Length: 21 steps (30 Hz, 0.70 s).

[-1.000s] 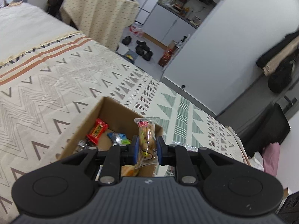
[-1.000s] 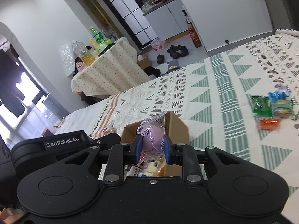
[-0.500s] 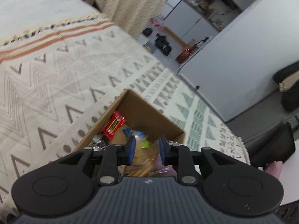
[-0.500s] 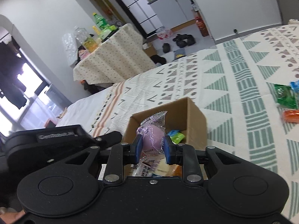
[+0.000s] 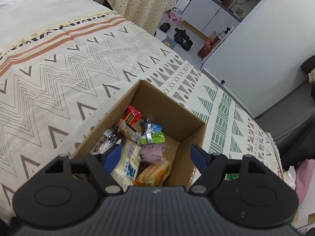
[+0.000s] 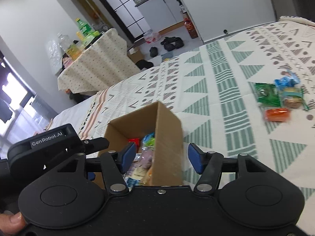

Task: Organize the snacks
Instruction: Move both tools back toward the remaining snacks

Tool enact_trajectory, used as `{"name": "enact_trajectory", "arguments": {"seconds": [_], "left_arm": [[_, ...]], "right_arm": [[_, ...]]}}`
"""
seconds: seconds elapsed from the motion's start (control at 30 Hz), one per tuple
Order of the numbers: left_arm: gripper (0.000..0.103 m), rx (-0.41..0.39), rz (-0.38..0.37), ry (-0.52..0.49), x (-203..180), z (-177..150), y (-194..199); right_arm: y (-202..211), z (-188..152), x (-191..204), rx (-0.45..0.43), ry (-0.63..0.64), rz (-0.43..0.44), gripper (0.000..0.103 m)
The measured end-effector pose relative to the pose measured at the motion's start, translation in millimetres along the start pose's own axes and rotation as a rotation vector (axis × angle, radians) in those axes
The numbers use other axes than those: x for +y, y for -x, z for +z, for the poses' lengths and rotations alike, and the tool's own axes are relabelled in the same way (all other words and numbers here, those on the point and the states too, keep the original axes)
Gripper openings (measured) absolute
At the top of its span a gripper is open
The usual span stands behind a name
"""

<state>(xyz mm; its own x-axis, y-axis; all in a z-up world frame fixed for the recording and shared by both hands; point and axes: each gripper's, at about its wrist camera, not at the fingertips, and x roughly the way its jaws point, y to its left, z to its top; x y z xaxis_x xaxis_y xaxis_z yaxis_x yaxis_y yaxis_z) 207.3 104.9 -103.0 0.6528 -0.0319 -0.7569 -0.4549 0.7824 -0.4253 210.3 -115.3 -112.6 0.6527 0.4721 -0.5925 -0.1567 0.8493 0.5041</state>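
Observation:
An open cardboard box (image 5: 173,106) sits on the patterned bedspread and holds several wrapped snacks, among them a red packet (image 5: 131,115), a green and blue packet (image 5: 152,134) and a pink round snack (image 5: 152,153). My left gripper (image 5: 156,155) is open and empty just above the box's near end. My right gripper (image 6: 161,158) is open and empty over the box (image 6: 167,129), whose right wall stands between its fingers. The pink snack (image 6: 146,156) lies inside. The left gripper's body (image 6: 49,143) shows beside the box.
Loose snacks lie on the bedspread at the right: a green packet (image 6: 267,94), a blue one (image 6: 286,80), an orange one (image 6: 277,114) and a round cake (image 6: 293,100). A cloth-covered table (image 6: 94,63) with bottles stands beyond the bed. Shoes (image 5: 182,38) lie on the floor.
My left gripper opened and dropped its long snack into the box. My right gripper opened and released the pink snack into the box. Both now hover wide open over it.

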Motion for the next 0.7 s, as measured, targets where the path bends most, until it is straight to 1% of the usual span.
{"name": "enact_trajectory", "arguments": {"seconds": [0.1,0.17,0.23,0.3,0.4,0.43,0.57,0.63,0.7], "left_arm": [[0.078,-0.011,-0.013,-0.025,-7,-4,3],[0.083,-0.023,-0.032,-0.042,-13,-7,6],[0.091,-0.04,-0.05,-0.053,-19,-10,9],[0.094,-0.041,-0.068,-0.07,-26,-14,11],[0.095,-0.028,-0.092,-0.107,-37,-19,11],[0.095,-0.026,-0.095,-0.12,-41,-21,11],[0.096,-0.013,-0.096,-0.148,-50,-29,9],[0.101,-0.006,-0.068,-0.157,-55,-33,8],[0.101,-0.007,-0.06,-0.168,-58,-36,9]], "right_arm": [[10,2,-7,-0.016,0.0,-0.018,0.065],[18,4,-13,-0.028,-0.002,-0.032,0.067],[26,6,-20,-0.037,-0.007,-0.047,0.071],[35,8,-27,-0.051,-0.006,-0.061,0.076],[49,12,-39,-0.073,-0.005,-0.082,0.083],[53,13,-43,-0.08,-0.005,-0.089,0.083],[67,16,-59,-0.106,-0.016,-0.115,0.088],[73,17,-66,-0.12,-0.025,-0.121,0.092],[80,17,-74,-0.136,-0.033,-0.124,0.096]]}}
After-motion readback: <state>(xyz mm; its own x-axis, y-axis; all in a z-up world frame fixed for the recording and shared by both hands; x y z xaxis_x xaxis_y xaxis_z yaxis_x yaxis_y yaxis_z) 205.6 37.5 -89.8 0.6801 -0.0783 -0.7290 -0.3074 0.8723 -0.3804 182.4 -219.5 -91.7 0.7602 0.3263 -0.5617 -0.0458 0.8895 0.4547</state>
